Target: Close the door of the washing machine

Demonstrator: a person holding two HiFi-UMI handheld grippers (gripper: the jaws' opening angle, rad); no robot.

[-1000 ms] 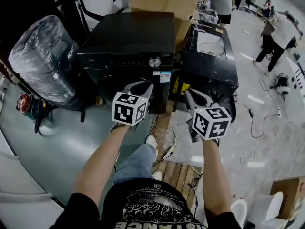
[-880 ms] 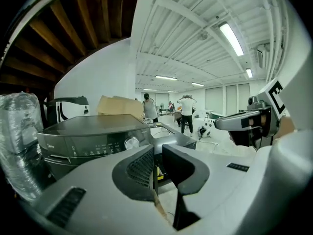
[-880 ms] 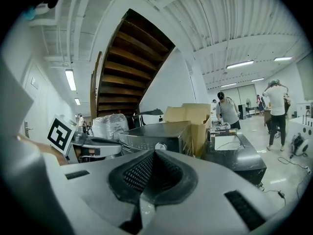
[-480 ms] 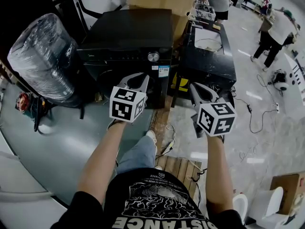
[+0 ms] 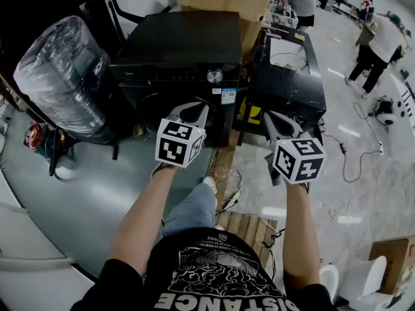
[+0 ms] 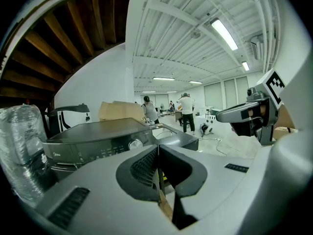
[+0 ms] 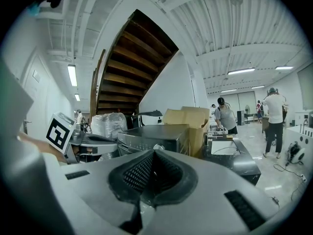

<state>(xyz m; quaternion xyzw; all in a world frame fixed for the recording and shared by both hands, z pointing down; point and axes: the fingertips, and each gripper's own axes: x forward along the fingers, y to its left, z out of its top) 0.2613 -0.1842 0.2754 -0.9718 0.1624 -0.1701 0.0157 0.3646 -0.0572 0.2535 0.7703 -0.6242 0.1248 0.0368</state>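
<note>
Floor: grey, black washer standing on it.
Left tongs: just closed together, empty, near washer front.
Right tongs: pressed together, empty.

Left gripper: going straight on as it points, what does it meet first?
Probably the front of the black washing machine, right side below the knob; the left gripper, jaws just closed on nothing, points there across open air, though depth is unclear.
</note>
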